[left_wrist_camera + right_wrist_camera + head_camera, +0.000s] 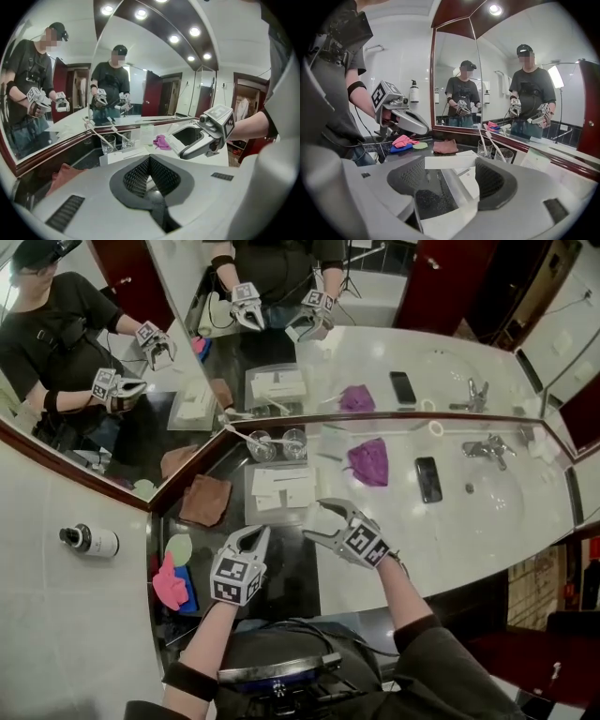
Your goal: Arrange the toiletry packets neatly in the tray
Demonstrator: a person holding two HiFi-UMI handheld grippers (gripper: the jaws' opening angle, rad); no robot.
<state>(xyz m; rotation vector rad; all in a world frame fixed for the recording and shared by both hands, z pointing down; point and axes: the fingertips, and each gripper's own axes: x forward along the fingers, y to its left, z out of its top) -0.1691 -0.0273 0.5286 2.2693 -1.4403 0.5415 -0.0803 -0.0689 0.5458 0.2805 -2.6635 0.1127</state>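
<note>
Here the right gripper (315, 519) clasps a white toiletry packet (445, 162) across wide jaws, near the tray (248, 491) — the left gripper (257, 533) is closed, empty.

Print on tray (272, 517) packets (281, 486) illegible

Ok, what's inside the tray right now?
White packets lie flat inside the clear tray. Anything beneath them is covered. One more packet is held in the right tool at the tray's near edge.
</note>
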